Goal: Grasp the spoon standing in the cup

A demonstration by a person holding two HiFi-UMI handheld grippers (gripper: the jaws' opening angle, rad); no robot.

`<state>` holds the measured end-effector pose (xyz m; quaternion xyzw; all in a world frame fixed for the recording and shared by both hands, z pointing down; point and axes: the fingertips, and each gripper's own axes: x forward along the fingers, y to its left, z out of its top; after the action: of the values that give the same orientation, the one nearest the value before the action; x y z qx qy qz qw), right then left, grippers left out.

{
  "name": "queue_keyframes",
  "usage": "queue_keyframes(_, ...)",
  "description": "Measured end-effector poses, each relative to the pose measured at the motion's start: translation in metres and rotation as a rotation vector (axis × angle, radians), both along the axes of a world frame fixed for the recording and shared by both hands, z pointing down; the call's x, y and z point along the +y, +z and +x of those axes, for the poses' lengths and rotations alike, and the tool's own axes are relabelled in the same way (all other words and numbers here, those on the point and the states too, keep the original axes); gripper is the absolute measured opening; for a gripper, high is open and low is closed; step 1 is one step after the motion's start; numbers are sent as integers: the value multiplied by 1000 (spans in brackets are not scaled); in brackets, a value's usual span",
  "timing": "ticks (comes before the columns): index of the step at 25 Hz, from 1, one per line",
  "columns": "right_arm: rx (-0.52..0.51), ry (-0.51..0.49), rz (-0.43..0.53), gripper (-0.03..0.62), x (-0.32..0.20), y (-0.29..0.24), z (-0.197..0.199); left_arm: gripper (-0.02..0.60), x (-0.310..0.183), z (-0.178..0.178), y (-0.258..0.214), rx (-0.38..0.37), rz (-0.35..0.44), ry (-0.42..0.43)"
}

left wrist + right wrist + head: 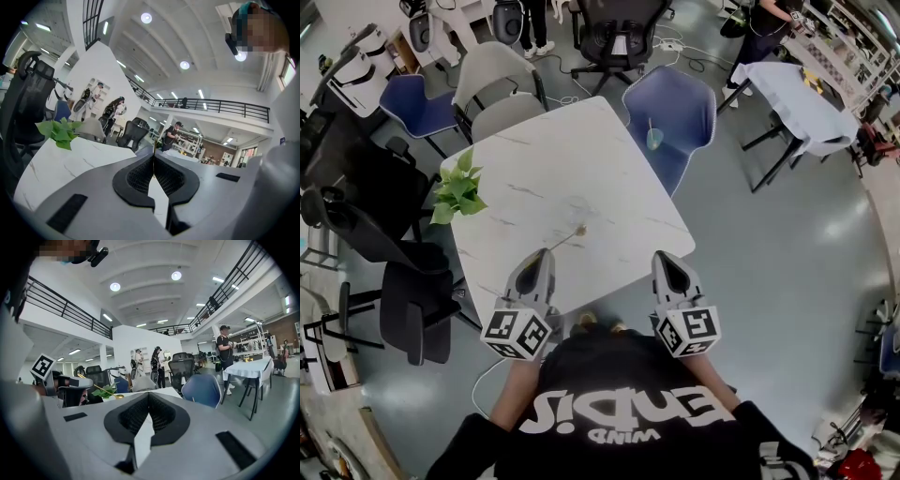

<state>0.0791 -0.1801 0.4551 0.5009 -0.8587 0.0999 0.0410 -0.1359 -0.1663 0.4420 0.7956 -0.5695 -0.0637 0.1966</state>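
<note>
A thin gold spoon [567,238] sticks out over the white marble table [581,178], its bowl pointing away from me. My left gripper [546,253] is shut on its handle. In the left gripper view the handle [153,149] shows as a thin gold line pinched between the closed jaws. In the right gripper view the spoon [99,390] slants out from the left gripper [70,383]. My right gripper [664,256] hovers over the table's near edge, jaws together with nothing between them. No cup shows on the table.
A green potted plant [457,192] sits at the table's left edge. A blue chair [675,117] with a small teal thing [653,141] on its seat stands at the far right corner. Grey and black chairs [492,80] ring the left and far sides.
</note>
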Motion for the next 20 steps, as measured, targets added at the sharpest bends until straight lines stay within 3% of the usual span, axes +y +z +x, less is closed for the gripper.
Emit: queue_keyframes(20, -10, -21, 4, 8, 0, -1, -8, 15, -2, -6, 5, 7, -13, -6)
